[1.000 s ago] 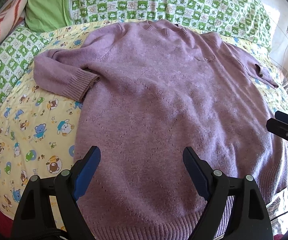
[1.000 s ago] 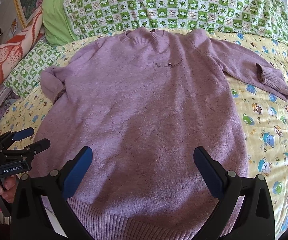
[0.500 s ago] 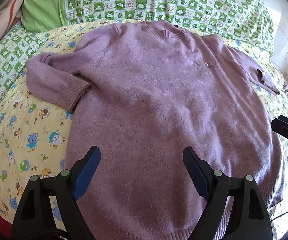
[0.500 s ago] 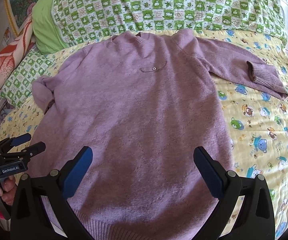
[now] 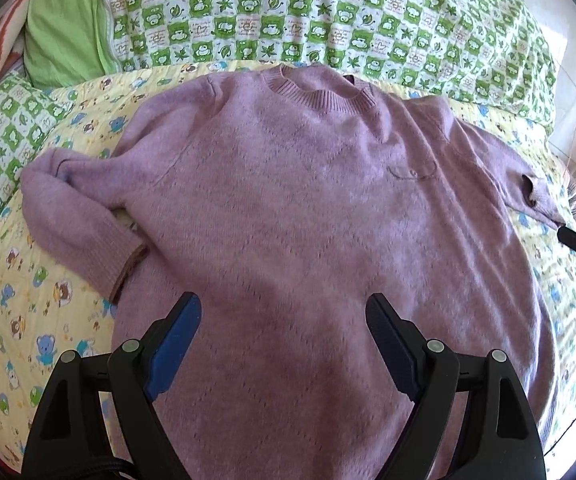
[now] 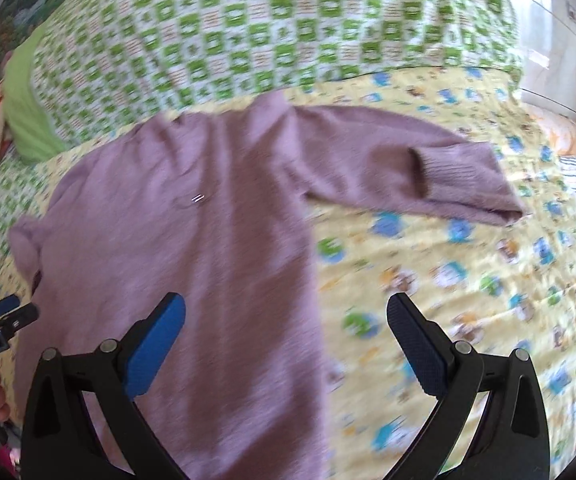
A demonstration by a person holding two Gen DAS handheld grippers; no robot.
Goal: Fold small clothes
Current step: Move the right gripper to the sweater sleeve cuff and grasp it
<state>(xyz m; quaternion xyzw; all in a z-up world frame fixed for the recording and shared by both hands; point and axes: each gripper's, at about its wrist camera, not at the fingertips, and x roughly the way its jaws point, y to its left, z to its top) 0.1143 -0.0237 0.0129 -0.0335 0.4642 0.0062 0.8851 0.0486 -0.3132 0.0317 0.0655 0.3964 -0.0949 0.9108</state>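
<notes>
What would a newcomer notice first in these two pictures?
A purple knitted sweater lies spread flat, front up, on a yellow quilt with cartoon animals, its collar toward a green-and-white checked blanket. In front, the left gripper and right gripper hang open above it, holding nothing.

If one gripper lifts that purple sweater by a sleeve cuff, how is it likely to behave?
The purple sweater is soft knit lying limp with wrinkles near the collar, so it will probably droop and trail rather than hold shape. The sleeve cuff is thicker ribbing, likely a firmer pinch. Its fuzzy surface on the quilted bedspread will probably drag, not slide.
</notes>
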